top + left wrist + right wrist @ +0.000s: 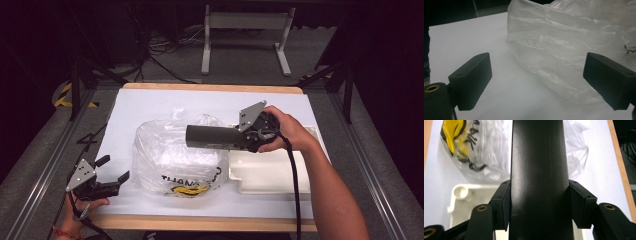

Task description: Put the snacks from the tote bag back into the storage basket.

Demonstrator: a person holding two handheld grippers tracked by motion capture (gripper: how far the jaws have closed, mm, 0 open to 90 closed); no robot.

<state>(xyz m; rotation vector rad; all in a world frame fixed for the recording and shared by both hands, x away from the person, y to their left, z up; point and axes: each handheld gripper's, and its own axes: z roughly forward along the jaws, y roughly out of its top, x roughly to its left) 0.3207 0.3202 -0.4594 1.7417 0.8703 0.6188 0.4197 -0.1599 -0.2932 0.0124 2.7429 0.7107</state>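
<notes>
Dark grey cylindrical tube (212,136) sits clamped between the right gripper (539,205) pads, held level above the crumpled clear plastic bag (175,155) with yellow and black print. Left gripper (114,170) rests at the near left table edge, jaws wide, nothing between them. White moulded plastic tray (270,172) lies right of the bag.
</notes>
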